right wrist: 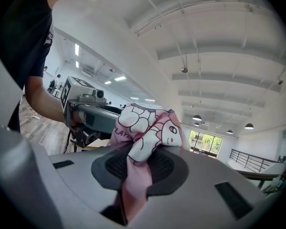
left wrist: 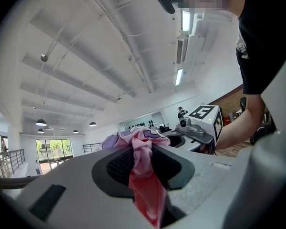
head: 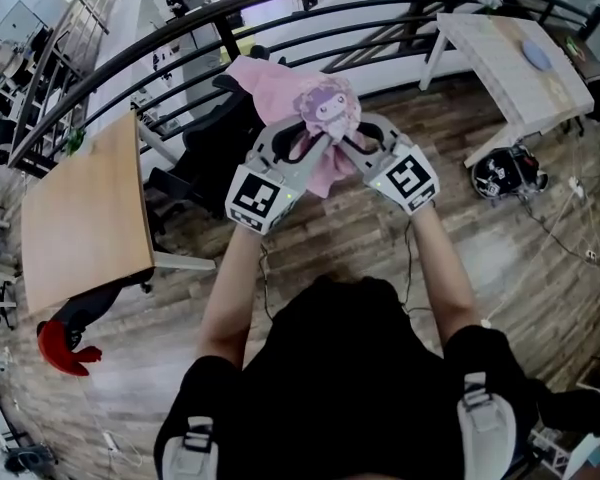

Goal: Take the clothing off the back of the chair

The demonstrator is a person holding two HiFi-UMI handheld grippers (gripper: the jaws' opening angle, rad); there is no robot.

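Forearms (head: 228,293) forward, left claw (head: 302,146) and right claw (head: 346,148) level on clothing (head: 280,80)

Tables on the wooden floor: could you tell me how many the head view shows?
2. A wood-topped table stands at the left, beside the black chair; a pale, white-legged table stands at the upper right. More may be out of frame.
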